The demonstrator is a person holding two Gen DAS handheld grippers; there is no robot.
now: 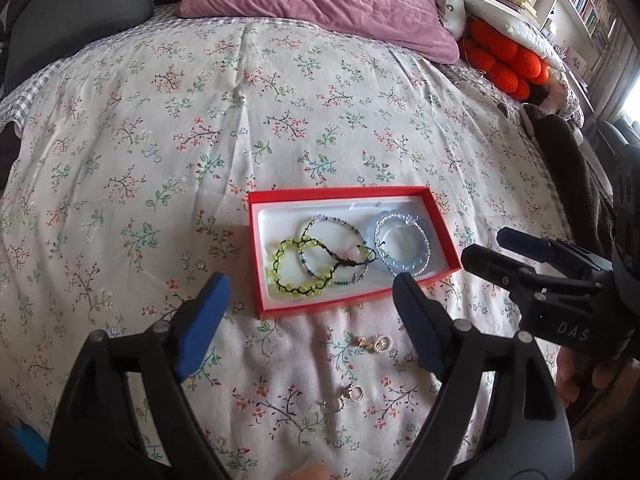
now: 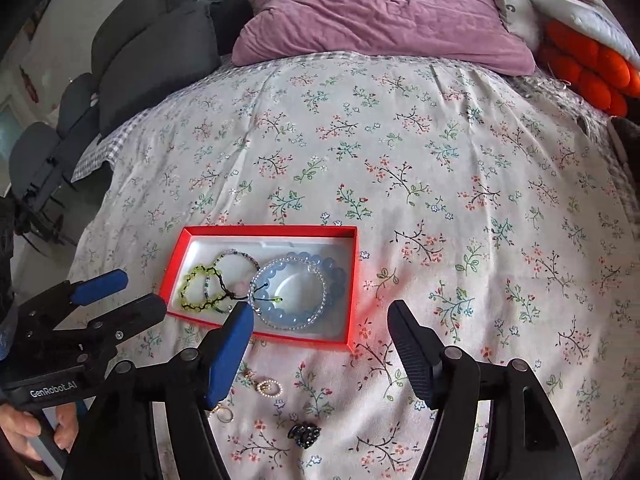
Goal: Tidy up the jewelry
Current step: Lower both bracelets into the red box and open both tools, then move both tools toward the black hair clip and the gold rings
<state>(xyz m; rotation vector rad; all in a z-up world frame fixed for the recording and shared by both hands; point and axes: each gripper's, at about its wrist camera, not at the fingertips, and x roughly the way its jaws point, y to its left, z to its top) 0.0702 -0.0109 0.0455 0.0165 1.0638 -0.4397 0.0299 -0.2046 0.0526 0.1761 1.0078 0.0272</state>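
While the left gripper [image 1: 310, 320] hangs spread and empty, the gold earrings [image 1: 374, 342] lie on the bedspread [image 1: 200, 140] just between its fingers, nearer it than the right gripper [image 1: 500, 252], with one silver pair [image 1: 344, 398] closer to the camera. The red box [image 1: 256, 240], long axis across, holds four bracelets.

From the right wrist, the right gripper [image 2: 320, 340], also spread and empty, has one black piece [image 2: 305, 434] below its gap; both earring pairs sit by its left finger.

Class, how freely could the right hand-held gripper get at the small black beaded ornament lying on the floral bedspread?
Probably yes. The right hand-held gripper is open and empty, and the small black beaded ornament lies bare on the floral bedspread between its fingers, with nothing over it.
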